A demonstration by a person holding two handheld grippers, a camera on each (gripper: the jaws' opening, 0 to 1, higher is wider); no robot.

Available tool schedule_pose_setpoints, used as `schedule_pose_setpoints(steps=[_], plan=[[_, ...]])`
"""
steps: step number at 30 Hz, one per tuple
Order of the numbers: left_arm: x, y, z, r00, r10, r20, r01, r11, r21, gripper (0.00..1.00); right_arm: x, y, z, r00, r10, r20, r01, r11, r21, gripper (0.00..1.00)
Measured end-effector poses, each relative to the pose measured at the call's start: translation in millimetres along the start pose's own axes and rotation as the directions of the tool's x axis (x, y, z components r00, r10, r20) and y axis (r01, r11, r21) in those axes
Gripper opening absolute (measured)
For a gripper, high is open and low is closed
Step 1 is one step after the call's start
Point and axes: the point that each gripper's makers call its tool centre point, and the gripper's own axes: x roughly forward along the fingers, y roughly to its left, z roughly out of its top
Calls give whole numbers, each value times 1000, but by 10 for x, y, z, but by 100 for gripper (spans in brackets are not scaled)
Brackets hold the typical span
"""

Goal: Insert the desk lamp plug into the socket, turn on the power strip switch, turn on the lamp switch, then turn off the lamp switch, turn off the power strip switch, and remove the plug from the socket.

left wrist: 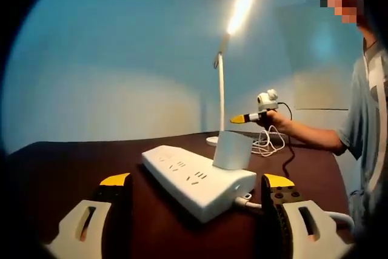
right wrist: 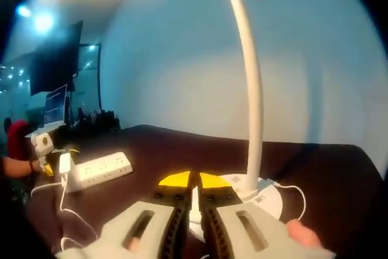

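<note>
On the dark brown table [left wrist: 73,162] in the left gripper view, the white power strip [left wrist: 197,180] lies diagonally between the left gripper's [left wrist: 197,181] yellow-tipped jaws, which stand wide apart and hold nothing. White plug adapter [left wrist: 232,150] sits plugged into the strip's far end; white cord leaves the near end toward the right jaw. Behind it, the desk lamp [left wrist: 221,89] stands upright, head lit and glowing. Right gripper [left wrist: 247,117] shows near the lamp base, held by a person's hand [left wrist: 280,119]; bundled white cable [left wrist: 267,144] lies just beside it. From the right gripper view, the right gripper's jaws are nearly closed, only a thin slit between the yellow tips, positioned at the lamp base [right wrist: 260,195], nothing visibly clamped; cannot tell if the tips touch the base. Lamp stem curves up overhead. Power strip sits well apart to the left with the adapter on it.
</note>
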Motion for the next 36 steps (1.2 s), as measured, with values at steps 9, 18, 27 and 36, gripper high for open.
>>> schedule_pose_setpoints(steps=[9, 18, 27, 36], plan=[[-59, 5, 12, 1000, -20, -17, 20, 1000, -18, 65, -19, 35, 66, 1000, 14, 14, -14, 1000, -1, 7], [-52, -22, -63, 997, -36, -61, 34, 999, -36, 60, 3, 357, 117, 998, 67, -5, -67, 994, -89, 15], [-49, -46, -8, 998, -48, -27, 48, 999, -23, 55, 4, 602, 149, 983, 182, -24, -183, 971, -155, 29], [-81, -98, 165, 999, -28, 44, 31, 997, -66, 56, -58, 861, 231, 951, 309, -16, -308, 936, -173, 30]])
